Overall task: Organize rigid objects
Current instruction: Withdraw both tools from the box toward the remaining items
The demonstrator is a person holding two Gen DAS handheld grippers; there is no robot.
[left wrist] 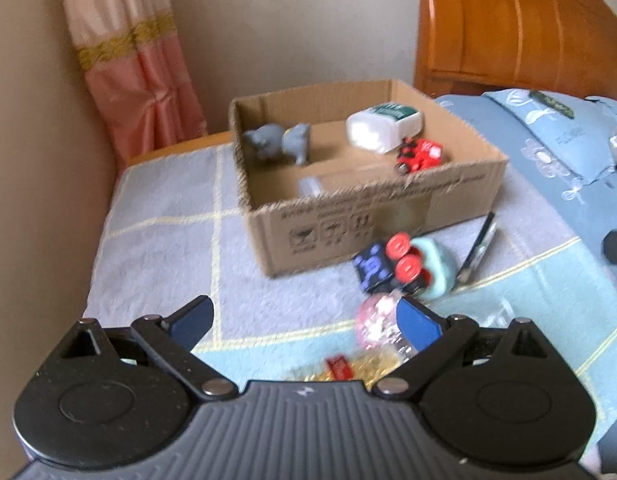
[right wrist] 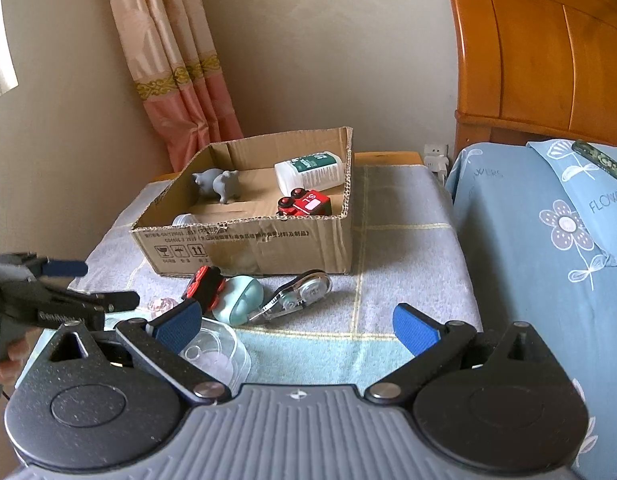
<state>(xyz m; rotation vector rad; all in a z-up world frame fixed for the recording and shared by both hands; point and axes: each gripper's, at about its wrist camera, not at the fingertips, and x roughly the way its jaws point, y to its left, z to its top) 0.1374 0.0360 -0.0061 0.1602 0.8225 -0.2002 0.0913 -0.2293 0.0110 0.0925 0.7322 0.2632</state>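
Observation:
A cardboard box [right wrist: 244, 244] stands on a towel-covered table and holds a grey animal toy [right wrist: 216, 184], a white bottle [right wrist: 310, 172] and a red toy train [right wrist: 306, 204]. In front of it lie a black-and-red toy car [right wrist: 204, 286], a teal round case [right wrist: 240, 300], a correction tape [right wrist: 300, 292], a pink bead [right wrist: 162, 306] and a clear plastic container [right wrist: 216, 356]. My right gripper [right wrist: 296, 324] is open and empty above the table's front. My left gripper [left wrist: 304, 320] is open and empty near the pink ball [left wrist: 376, 320]; it also shows in the right wrist view [right wrist: 100, 284].
A bed [right wrist: 548, 240] with blue flowered bedding and a wooden headboard [right wrist: 548, 60] is to the right. A curtain [right wrist: 180, 80] hangs in the back corner by the beige wall. A gold-and-red wrapper [left wrist: 344, 368] lies near the left gripper.

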